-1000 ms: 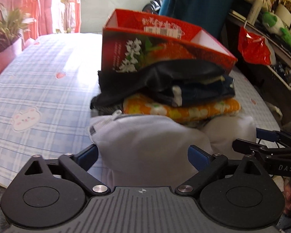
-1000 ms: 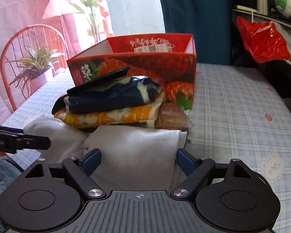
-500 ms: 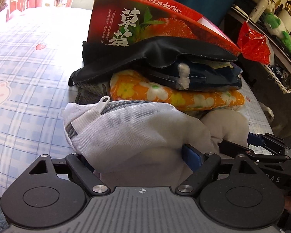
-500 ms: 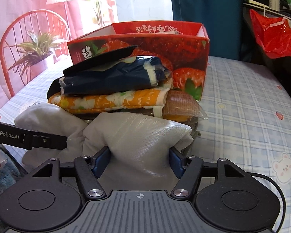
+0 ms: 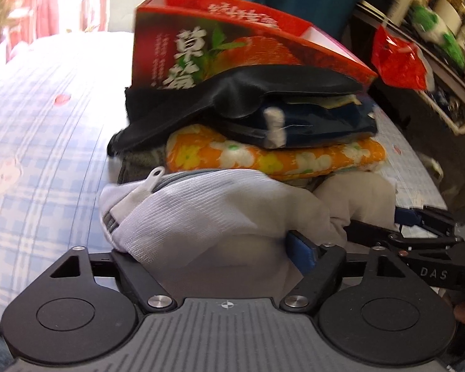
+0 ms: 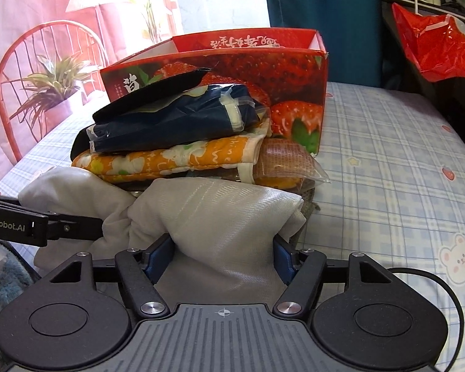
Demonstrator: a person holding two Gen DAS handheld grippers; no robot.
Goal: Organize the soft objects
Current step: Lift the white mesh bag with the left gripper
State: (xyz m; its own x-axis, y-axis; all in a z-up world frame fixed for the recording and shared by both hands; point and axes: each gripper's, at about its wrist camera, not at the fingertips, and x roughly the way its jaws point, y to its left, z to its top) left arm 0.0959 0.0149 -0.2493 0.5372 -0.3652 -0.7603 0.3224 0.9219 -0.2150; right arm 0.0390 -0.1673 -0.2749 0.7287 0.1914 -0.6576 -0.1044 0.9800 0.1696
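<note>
Right wrist view: both tools, right [image 6: 223, 248] and left [image 5: 210, 245], clamp white mesh bag [image 6: 220, 214] at bench [image 6: 387, 161] near edge, against cloth stack [image 6: 176, 136] fronting red strawberry box [image 6: 263, 71].

A white mesh zip bag [image 5: 201, 217], stuffed and bunched up, is pinched at both ends right in front of a stack: orange floral cloth [image 5: 275, 158] at the bottom, navy packet [image 6: 170, 121] on it, black pouch [image 5: 232, 93] on top, leaned against the strawberry box [image 6: 232, 71].
</note>
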